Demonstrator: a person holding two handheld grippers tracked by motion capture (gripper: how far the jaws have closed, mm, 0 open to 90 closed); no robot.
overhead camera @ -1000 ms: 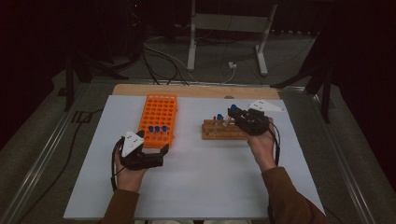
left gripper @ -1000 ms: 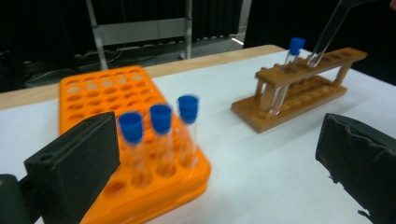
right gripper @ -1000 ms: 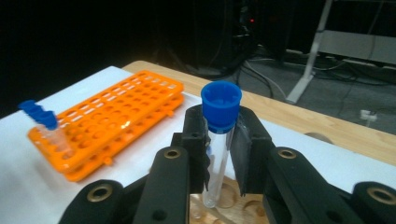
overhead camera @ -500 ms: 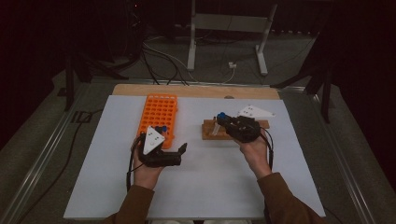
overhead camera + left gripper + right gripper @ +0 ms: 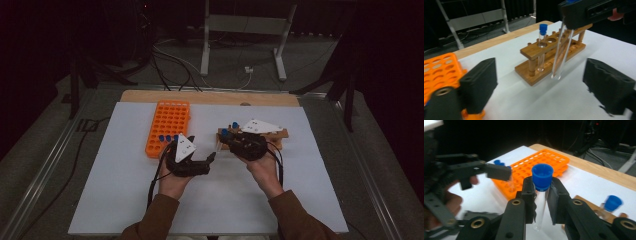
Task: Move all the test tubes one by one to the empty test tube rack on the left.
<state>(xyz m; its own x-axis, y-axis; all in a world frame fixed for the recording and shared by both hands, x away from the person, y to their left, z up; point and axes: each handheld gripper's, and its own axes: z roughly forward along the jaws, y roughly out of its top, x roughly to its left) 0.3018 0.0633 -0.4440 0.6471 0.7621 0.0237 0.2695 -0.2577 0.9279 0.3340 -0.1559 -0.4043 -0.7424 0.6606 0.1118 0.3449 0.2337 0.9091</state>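
Note:
My right gripper (image 5: pixel 541 195) is shut on a clear test tube (image 5: pixel 541 182) with a blue cap and holds it upright just left of the wooden rack (image 5: pixel 272 136). In the left gripper view that tube (image 5: pixel 560 53) hangs above the white sheet in front of the wooden rack (image 5: pixel 549 57), which holds one more capped tube (image 5: pixel 541 42). My left gripper (image 5: pixel 542 85) is open with nothing between its pads and points at the held tube. In the high view the left gripper (image 5: pixel 205 152) sits close to the right gripper (image 5: pixel 223 141), beside the orange rack (image 5: pixel 167 127).
The orange rack (image 5: pixel 541 165) holds a few blue-capped tubes (image 5: pixel 167 138) along its near edge. A white sheet (image 5: pixel 125 200) covers the table, with a wooden strip (image 5: pixel 210 97) at the far edge. Cables and a metal stand (image 5: pixel 240 30) lie on the floor beyond.
My right gripper has come left off the wooden rack with a tube in it. My left gripper has moved right from the orange rack and turned toward that tube.

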